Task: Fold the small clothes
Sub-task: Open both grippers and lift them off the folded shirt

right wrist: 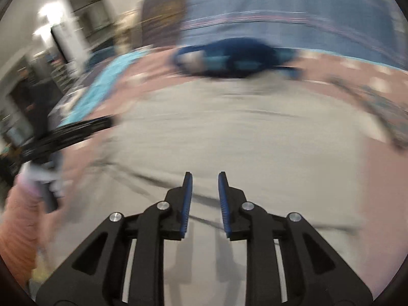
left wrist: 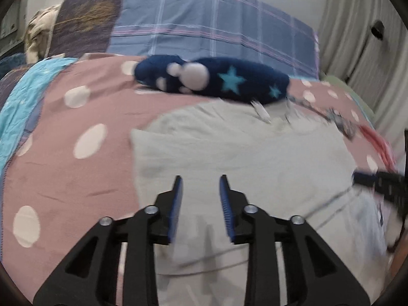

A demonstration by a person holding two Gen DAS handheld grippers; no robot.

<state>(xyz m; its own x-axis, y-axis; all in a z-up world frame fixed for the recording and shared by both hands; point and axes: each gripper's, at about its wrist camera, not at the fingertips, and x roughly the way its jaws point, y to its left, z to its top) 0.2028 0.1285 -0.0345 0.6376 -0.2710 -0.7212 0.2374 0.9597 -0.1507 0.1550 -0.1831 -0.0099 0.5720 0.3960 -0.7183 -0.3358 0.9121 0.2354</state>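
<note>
A light grey garment (left wrist: pixel 242 153) lies spread flat on a pink bedspread with white dots (left wrist: pixel 76 127). It also shows, blurred, in the right wrist view (right wrist: pixel 229 132). My left gripper (left wrist: pixel 201 178) is open and empty, just above the garment's near left part. My right gripper (right wrist: pixel 204 174) is open and empty over the garment's near middle. The right gripper also shows at the right edge of the left wrist view (left wrist: pixel 377 181). The left gripper shows blurred at the left of the right wrist view (right wrist: pixel 76 130).
A navy fleece piece with teal stars and white dots (left wrist: pixel 211 77) lies rolled at the garment's far edge. A blue plaid pillow (left wrist: pixel 211 25) is behind it. A patterned cloth (left wrist: pixel 341 122) lies at the right. Curtains (left wrist: pixel 362 38) hang at right.
</note>
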